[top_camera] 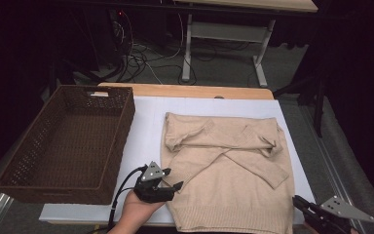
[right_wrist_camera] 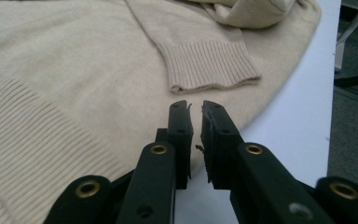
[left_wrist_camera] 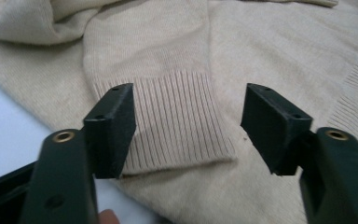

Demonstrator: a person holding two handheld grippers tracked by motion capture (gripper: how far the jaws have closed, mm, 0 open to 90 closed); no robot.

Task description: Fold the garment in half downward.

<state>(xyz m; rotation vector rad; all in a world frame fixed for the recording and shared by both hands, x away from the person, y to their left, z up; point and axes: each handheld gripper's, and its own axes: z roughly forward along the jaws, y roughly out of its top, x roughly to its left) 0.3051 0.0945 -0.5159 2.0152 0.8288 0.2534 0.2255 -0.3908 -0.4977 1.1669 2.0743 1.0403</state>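
One beige knitted sweater (top_camera: 226, 170) lies flat on the white table top (top_camera: 146, 122), filling the centre and lower right of the high view, with its two sleeves folded across the body so that they cross in the middle. One dark brown woven basket (top_camera: 14, 180) stands at the left of that view, just beside the sweater's left edge but apart from it, with nothing inside. Two grippers are in play. The left gripper (top_camera: 173, 187) sits at the lower centre of the high view, held by a hand (top_camera: 136, 209), right at the sweater's lower left edge; in the left gripper view its jaws stand well apart on either side of one ribbed sleeve cuff (left_wrist_camera: 186, 121) in the middle of the frame, and the pads do not press on it. The right gripper (top_camera: 299, 201) shows at the lower right corner of the high view, at the sweater's bottom right corner; in the right gripper view its jaws are nearly together, with only a thin slit between them and no cloth in it, and the second ribbed cuff (right_wrist_camera: 212, 65) lies just beyond their tips, in the upper centre of that frame. No brand, label or readable writing is visible on the sweater, the basket or the grippers.
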